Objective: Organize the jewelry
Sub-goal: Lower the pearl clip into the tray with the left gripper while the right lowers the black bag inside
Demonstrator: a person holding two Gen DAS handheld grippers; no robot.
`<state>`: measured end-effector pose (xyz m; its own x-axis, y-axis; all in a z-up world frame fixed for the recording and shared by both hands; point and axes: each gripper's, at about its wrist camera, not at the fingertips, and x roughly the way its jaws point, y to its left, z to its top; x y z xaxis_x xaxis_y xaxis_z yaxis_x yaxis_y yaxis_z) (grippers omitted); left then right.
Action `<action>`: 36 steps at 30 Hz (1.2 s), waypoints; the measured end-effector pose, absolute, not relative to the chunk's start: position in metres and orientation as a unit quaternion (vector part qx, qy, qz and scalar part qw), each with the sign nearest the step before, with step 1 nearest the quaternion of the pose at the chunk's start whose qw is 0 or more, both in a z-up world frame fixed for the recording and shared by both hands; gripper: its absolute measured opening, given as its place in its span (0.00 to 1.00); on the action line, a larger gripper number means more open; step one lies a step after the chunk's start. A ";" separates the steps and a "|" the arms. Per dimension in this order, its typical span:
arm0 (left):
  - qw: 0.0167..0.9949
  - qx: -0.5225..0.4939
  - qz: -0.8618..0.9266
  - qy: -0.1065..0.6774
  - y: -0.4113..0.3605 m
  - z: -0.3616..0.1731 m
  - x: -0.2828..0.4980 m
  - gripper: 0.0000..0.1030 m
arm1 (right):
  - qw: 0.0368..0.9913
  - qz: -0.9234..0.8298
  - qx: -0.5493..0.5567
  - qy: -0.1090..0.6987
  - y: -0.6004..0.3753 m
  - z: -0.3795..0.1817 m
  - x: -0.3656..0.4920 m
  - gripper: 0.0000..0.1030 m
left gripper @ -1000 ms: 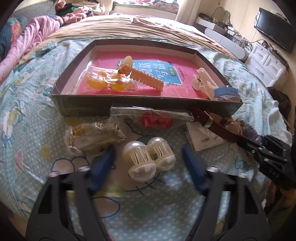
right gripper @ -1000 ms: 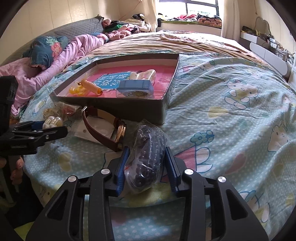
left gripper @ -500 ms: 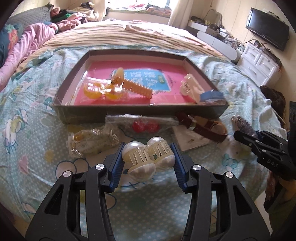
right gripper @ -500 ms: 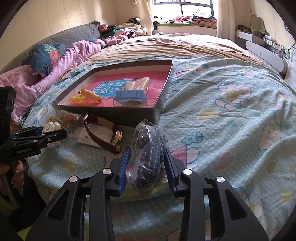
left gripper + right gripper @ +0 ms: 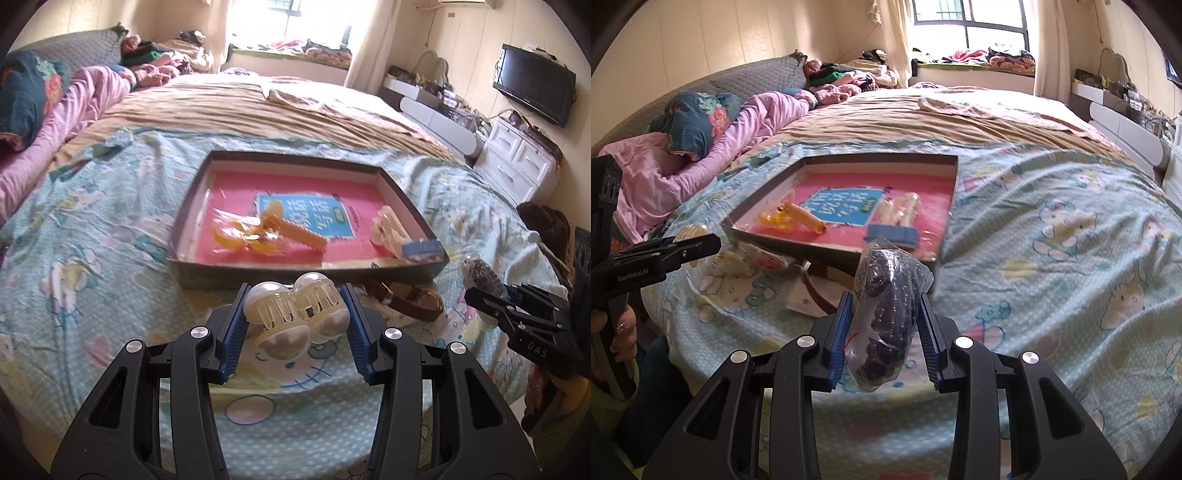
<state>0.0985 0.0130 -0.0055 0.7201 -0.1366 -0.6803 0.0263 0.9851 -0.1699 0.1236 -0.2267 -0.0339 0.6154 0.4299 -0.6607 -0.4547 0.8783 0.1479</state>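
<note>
My left gripper (image 5: 295, 325) is shut on a cream pearl hair claw clip (image 5: 295, 317) and holds it above the bedspread, just in front of the dark shallow box (image 5: 402, 192). The box has a pink floor and holds an orange clip (image 5: 295, 232), a cream clip (image 5: 388, 229) and a blue item (image 5: 421, 247). My right gripper (image 5: 884, 332) is shut on a clear bag of dark beads (image 5: 886, 306), lifted above the bed near the box (image 5: 955, 184). The left gripper also shows in the right wrist view (image 5: 683, 251).
A brown strap watch (image 5: 410, 302) lies on the bedspread right of the held clip. A bagged item (image 5: 738, 262) and a white card (image 5: 805, 299) lie before the box. Pink bedding (image 5: 683, 173) lies at the left. A white dresser (image 5: 517, 162) stands right.
My left gripper closed on the pearl claw clip and lifted it off the bed toward the box. My right gripper rose with the bead bag.
</note>
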 end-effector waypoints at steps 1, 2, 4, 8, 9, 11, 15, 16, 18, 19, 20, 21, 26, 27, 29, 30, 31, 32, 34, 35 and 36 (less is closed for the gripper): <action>0.925 -0.075 -0.043 0.369 0.014 -0.004 0.098 0.39 | 0.898 0.248 -0.017 0.362 -0.224 -0.033 0.124 0.32; 0.926 -0.076 -0.041 0.367 0.016 -0.002 0.097 0.39 | 0.898 0.251 -0.017 0.361 -0.221 -0.031 0.124 0.32; 0.927 -0.077 -0.039 0.364 0.019 0.000 0.096 0.39 | 0.897 0.256 -0.018 0.359 -0.215 -0.028 0.123 0.32; 0.930 -0.079 -0.034 0.358 0.025 0.004 0.095 0.39 | 0.897 0.266 -0.020 0.352 -0.201 -0.020 0.122 0.32; 0.930 -0.079 -0.033 0.358 0.026 0.005 0.095 0.39 | 0.897 0.269 -0.020 0.350 -0.199 -0.018 0.122 0.32; 0.931 -0.079 -0.029 0.355 0.029 0.007 0.094 0.39 | 0.898 0.272 -0.022 0.346 -0.194 -0.014 0.123 0.32; 0.934 -0.082 -0.022 0.348 0.036 0.011 0.093 0.39 | 0.898 0.279 -0.022 0.339 -0.186 -0.008 0.124 0.32; 0.934 -0.083 -0.021 0.347 0.037 0.012 0.093 0.39 | 0.898 0.280 -0.023 0.338 -0.185 -0.007 0.124 0.32; 0.935 -0.086 -0.019 0.345 0.041 0.013 0.093 0.39 | 0.898 0.283 -0.022 0.336 -0.182 -0.004 0.125 0.32; 0.935 -0.087 -0.018 0.343 0.042 0.014 0.093 0.39 | 0.898 0.284 -0.023 0.335 -0.180 -0.003 0.126 0.32; 0.935 -0.088 -0.016 0.342 0.044 0.015 0.092 0.39 | 0.898 0.285 -0.023 0.333 -0.179 -0.002 0.127 0.32; 0.936 -0.089 -0.015 0.341 0.046 0.016 0.093 0.39 | 0.898 0.286 -0.023 0.333 -0.179 -0.002 0.127 0.32; 0.937 -0.096 -0.007 0.335 0.054 0.018 0.094 0.39 | 0.898 0.290 -0.023 0.330 -0.174 0.001 0.130 0.32; 0.937 -0.096 -0.007 0.334 0.056 0.018 0.094 0.39 | 0.898 0.291 -0.024 0.329 -0.173 0.001 0.130 0.32; 0.938 -0.099 -0.004 0.333 0.058 0.019 0.095 0.39 | 0.898 0.293 -0.023 0.328 -0.172 0.003 0.132 0.31; 0.938 -0.099 -0.003 0.333 0.060 0.020 0.095 0.39 | 0.898 0.294 -0.023 0.326 -0.170 0.004 0.133 0.31; 0.938 -0.098 -0.002 0.333 0.061 0.020 0.095 0.39 | 0.898 0.295 -0.023 0.326 -0.170 0.004 0.133 0.31; 0.938 -0.100 0.000 0.332 0.063 0.020 0.095 0.39 | 0.898 0.295 -0.023 0.324 -0.169 0.006 0.134 0.31; 0.938 -0.102 0.001 0.331 0.065 0.021 0.096 0.39 | 0.899 0.297 -0.022 0.322 -0.167 0.007 0.137 0.31; 0.938 -0.102 0.002 0.331 0.067 0.021 0.096 0.39 | 0.899 0.297 -0.022 0.320 -0.166 0.008 0.138 0.31; 0.938 -0.103 0.003 0.330 0.068 0.022 0.096 0.39 | 0.899 0.298 -0.022 0.319 -0.164 0.009 0.139 0.31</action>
